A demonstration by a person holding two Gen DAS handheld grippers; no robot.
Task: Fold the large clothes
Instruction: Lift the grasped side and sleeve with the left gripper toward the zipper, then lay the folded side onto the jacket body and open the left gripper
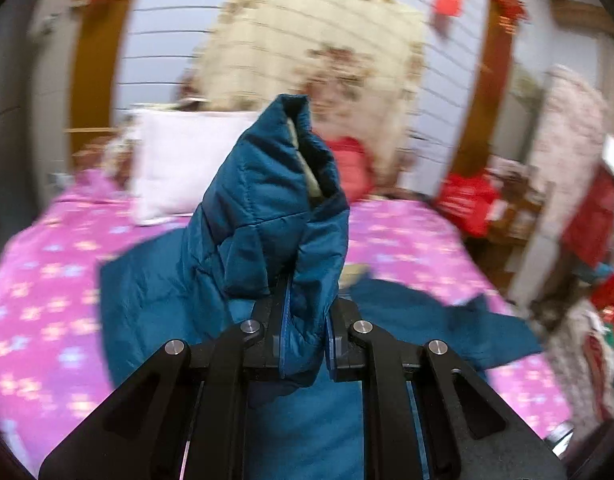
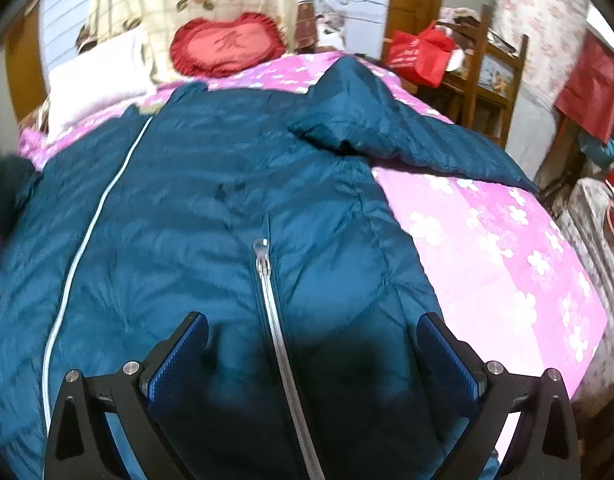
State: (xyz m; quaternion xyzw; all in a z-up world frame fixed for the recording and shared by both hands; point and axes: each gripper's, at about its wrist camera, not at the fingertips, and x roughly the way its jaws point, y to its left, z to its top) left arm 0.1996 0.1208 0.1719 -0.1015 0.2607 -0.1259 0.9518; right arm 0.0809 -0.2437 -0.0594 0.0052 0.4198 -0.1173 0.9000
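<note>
We find the left gripper (image 1: pixel 305 344) closed tight on a bunched fold of the teal quilted puffer jacket (image 1: pixel 263 216), which it holds raised above the pink flower-print bedspread (image 1: pixel 47 280), the pinched fabric standing up past its fingers. The rest of the jacket (image 2: pixel 211 208) lies spread flat on the bedspread (image 2: pixel 487 240), one sleeve (image 2: pixel 407 136) angled outward. The right gripper (image 2: pixel 313 354) hangs low over the jacket's silver zipper (image 2: pixel 273 308), fingers spread wide on either side of it, gripping nothing. A red ruffled cushion (image 2: pixel 227 48) and a white pillow (image 2: pixel 95 80) sit at the bed's head.
</note>
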